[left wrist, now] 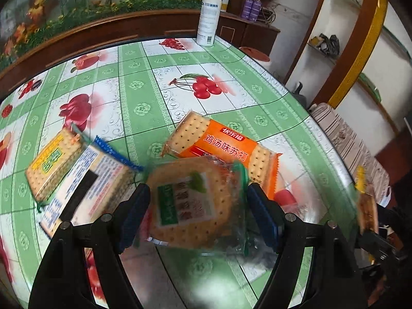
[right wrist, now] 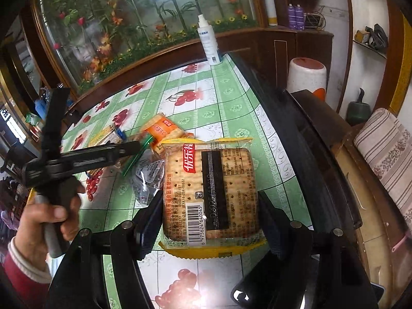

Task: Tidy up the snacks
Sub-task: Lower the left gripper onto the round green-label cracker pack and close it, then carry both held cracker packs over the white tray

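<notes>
My left gripper (left wrist: 198, 206) is shut on a green-trimmed cracker pack (left wrist: 195, 200), held just above the table. Behind it lie an orange cracker pack (left wrist: 221, 146), a blue-trimmed pack (left wrist: 95, 180) back side up, and a green-yellow pack (left wrist: 51, 162) under its left edge. My right gripper (right wrist: 211, 221) is shut on a yellow-trimmed cracker pack (right wrist: 211, 193), back side up with its barcode showing, held above the table's near right part. The left gripper (right wrist: 134, 149) shows in the right wrist view, with the orange pack (right wrist: 161, 128) beyond it.
The table has a green and white fruit-print cover (left wrist: 144, 82). A white spray bottle (left wrist: 207, 20) stands at its far edge. A wooden cabinet with flower glass (left wrist: 103, 0) is behind. A white bin with a red lid (right wrist: 306, 74) and a striped cushion (right wrist: 386, 149) are to the right.
</notes>
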Demonstrator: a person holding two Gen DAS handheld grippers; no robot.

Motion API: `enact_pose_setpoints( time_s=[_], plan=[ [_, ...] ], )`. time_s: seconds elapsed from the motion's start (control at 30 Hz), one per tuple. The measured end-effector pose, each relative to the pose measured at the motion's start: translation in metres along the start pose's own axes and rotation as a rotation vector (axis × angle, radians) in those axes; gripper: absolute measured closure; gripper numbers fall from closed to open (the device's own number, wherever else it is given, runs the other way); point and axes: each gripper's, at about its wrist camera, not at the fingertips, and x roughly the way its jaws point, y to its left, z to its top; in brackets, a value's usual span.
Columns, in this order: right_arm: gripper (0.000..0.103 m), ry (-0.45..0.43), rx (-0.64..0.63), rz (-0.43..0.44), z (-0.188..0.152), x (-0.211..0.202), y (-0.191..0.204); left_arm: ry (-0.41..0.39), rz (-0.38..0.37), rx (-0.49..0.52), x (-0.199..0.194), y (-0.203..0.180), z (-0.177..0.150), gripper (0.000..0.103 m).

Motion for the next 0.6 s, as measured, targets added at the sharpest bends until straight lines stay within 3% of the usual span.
enact_pose_setpoints(
  time_s=[0.13,0.2,0.3,0.37,0.6],
  plan=[
    [0.032,-0.002,0.004,0.010,-0.003,0.000,-0.001,0.003,0.028,0.022,0.004,-0.002,0.002,0.025],
    [0.032,-0.005,0.011,0.013,-0.003,-0.001,-0.002,-0.011,0.042,0.028,0.001,-0.002,0.000,0.038],
    [0.032,-0.019,0.021,0.016,-0.001,-0.003,-0.004,-0.035,0.029,0.037,-0.006,-0.003,-0.001,0.066],
    [0.032,-0.029,0.022,0.022,-0.002,-0.006,-0.003,-0.042,0.022,0.053,-0.011,-0.007,-0.002,0.102],
    [0.032,-0.058,0.004,0.043,-0.005,-0.019,0.009,-0.042,-0.006,0.032,-0.015,0.000,-0.025,0.103]
  ],
)
